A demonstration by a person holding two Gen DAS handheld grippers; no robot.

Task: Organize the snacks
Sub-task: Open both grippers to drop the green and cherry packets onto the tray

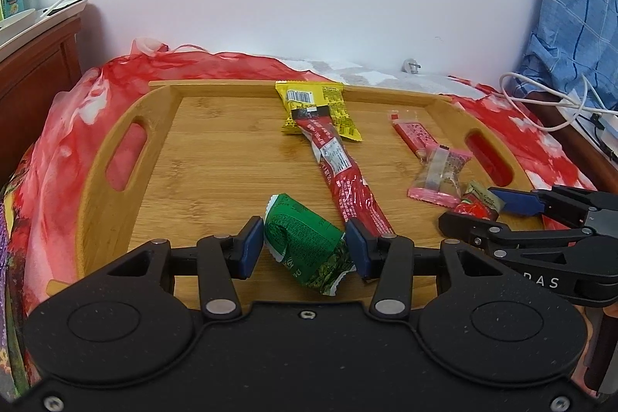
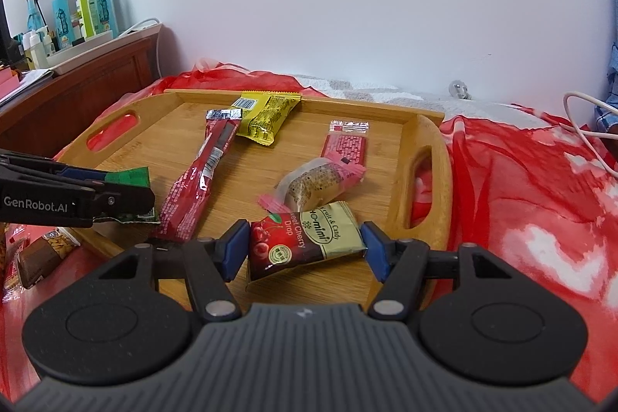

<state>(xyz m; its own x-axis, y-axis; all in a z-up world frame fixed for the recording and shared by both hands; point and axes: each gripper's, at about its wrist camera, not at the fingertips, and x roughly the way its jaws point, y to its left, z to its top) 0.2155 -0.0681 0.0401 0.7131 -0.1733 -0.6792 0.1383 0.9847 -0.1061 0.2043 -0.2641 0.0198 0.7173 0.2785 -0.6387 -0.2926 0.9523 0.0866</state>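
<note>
We are holding a green snack packet (image 1: 305, 242) with our left gripper (image 1: 305, 246), squeezed on it just above the near edge of the wooden tray (image 1: 116, 126). Our right gripper (image 2: 305, 250) is sitting around the cherry candy bag (image 2: 305, 242), but we cannot tell if it is pinching it. The shiny bag could be slipping out and falling beside the tray.

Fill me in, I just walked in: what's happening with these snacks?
A person works two handheld tongs over a wooden tray of snacks. The left tongs are closed on a crumpled green packet. The right tongs straddle a red-and-gold cherry candy packet. The other snacks lie loose on the tray.
</note>
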